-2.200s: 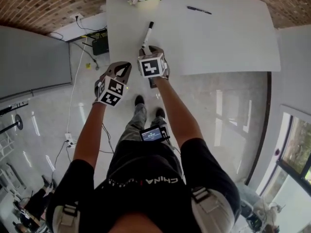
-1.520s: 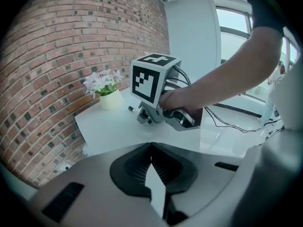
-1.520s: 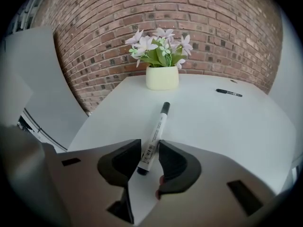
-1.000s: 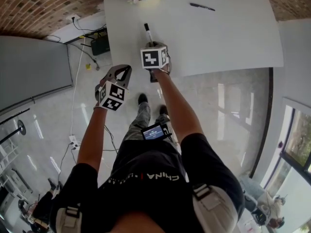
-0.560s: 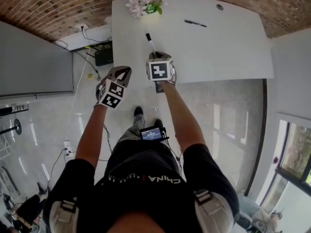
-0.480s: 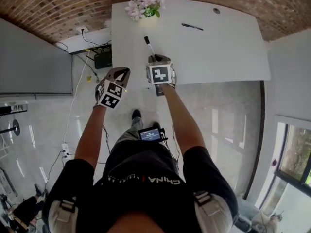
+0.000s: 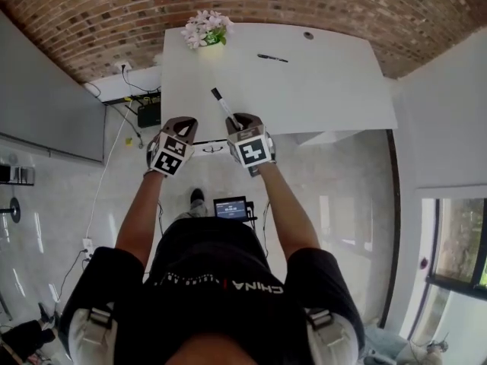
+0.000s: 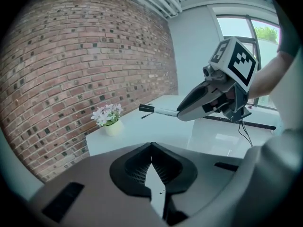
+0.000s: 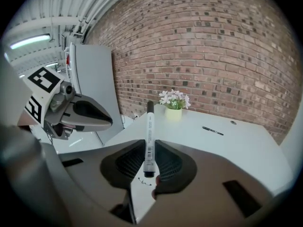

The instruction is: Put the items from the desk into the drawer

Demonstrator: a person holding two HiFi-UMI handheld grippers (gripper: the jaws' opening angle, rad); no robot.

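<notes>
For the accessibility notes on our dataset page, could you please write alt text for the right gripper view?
The right gripper grips a white marker with black ends, pointing ahead toward a white desk. Beyond are a flower pot, a black pen to its right and a brick wall; the left gripper shows at left.

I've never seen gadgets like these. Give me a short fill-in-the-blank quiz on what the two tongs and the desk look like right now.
1. The right tongs are clamped on a white ____ with a black cap.
2. The left tongs are shut and hold ____.
3. The pot of flowers stands on the desk, close to a ____ wall.

Missing words: marker; nothing; brick.
</notes>
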